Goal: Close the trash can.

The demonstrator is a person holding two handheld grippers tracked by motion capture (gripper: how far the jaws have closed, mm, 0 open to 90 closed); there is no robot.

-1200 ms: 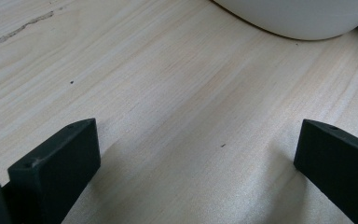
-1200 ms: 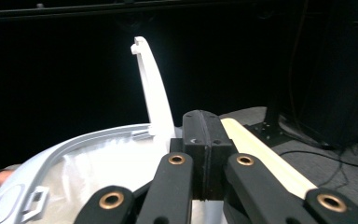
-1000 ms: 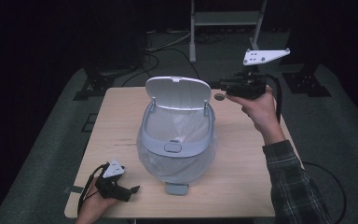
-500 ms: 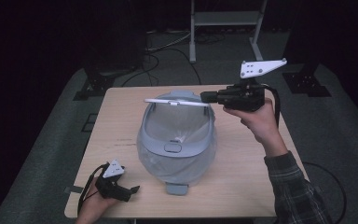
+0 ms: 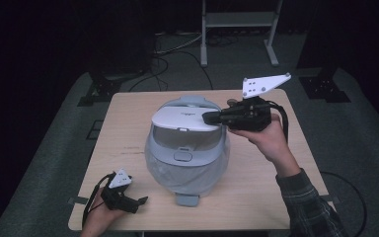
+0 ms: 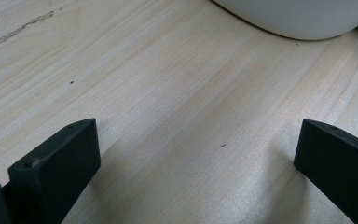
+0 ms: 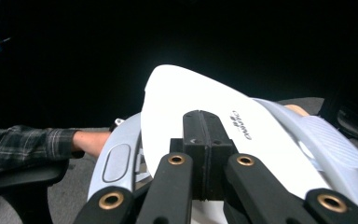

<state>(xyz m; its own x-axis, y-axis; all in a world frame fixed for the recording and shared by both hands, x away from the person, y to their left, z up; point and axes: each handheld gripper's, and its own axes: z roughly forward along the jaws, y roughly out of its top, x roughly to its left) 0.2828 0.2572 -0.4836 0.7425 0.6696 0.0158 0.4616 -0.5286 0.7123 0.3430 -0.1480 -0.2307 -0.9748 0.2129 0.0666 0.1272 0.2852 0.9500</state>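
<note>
A round grey-blue bin (image 5: 187,170) stands mid-table, lined with a clear bag. Its white lid (image 5: 185,117) is tilted low over the rim, raised a little at the front. My right gripper (image 5: 207,118) is shut, and its joined tips rest on the top right of the lid. In the right gripper view the shut jaws (image 7: 204,121) lie flat on the white lid (image 7: 177,93), with the grey rim (image 7: 116,154) below. My left gripper (image 5: 140,202) rests open on the table at the front left, nothing between its jaws (image 6: 196,158).
The wooden table (image 5: 128,128) has bare room left and right of the bin. A grey foot pedal (image 5: 186,200) sticks out at the bin's front. The bin's base (image 6: 298,18) lies ahead of the left gripper. A metal stand (image 5: 237,19) and cables are on the floor behind.
The lid has swung from upright down onto the bin, with my right gripper following it forward and down. The left gripper has stayed still.
</note>
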